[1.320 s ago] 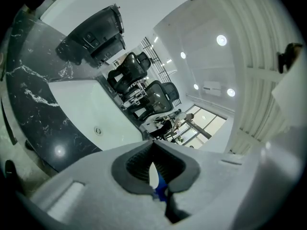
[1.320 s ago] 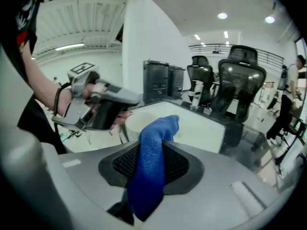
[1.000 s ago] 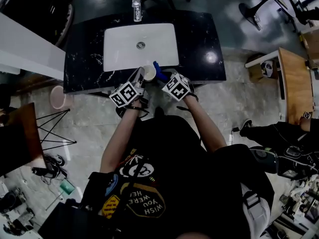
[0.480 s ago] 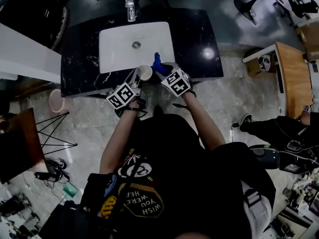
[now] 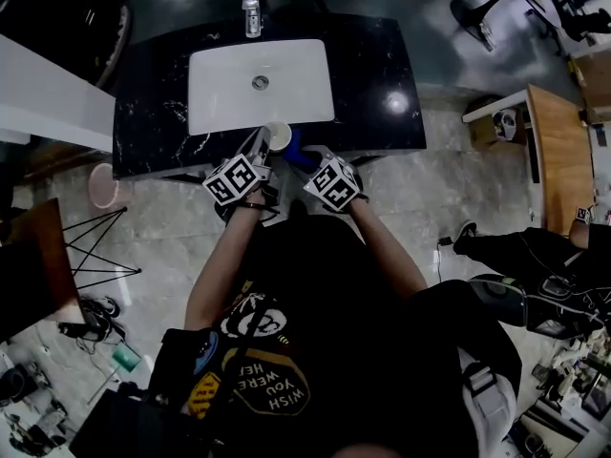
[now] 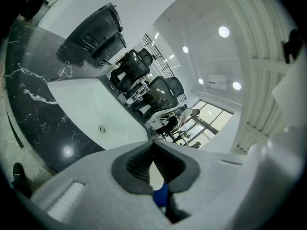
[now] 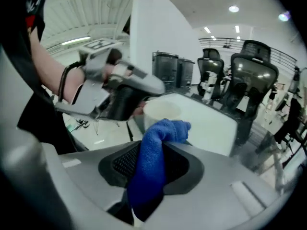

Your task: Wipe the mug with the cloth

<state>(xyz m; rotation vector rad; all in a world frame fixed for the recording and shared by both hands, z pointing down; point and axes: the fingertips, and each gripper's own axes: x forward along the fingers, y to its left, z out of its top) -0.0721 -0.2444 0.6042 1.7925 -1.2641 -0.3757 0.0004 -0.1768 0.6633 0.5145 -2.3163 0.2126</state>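
In the head view, a cream mug [image 5: 278,136] hangs over the near edge of the black counter [image 5: 382,74], just in front of the white sink [image 5: 220,89]. My left gripper [image 5: 263,144] is shut on the mug; in its own view a pale sliver of mug [image 6: 154,169] shows between the pads. My right gripper [image 5: 307,156] is shut on a blue cloth [image 7: 153,157]. The cloth's bunched end [image 5: 294,151] sits against the mug's [image 7: 160,113] near right side. The left gripper's dark jaws [image 7: 122,102] grip the mug from the left.
A tap [image 5: 251,8] stands behind the sink. Office chairs [image 7: 252,75] stand beyond the counter. A wooden desk [image 5: 563,151] is at the right, and a pink bin [image 5: 100,187] sits on the floor at the left.
The right gripper pushed the cloth forward along the mug's right side, then drew it back toward me. The left gripper and the mug stayed almost still.
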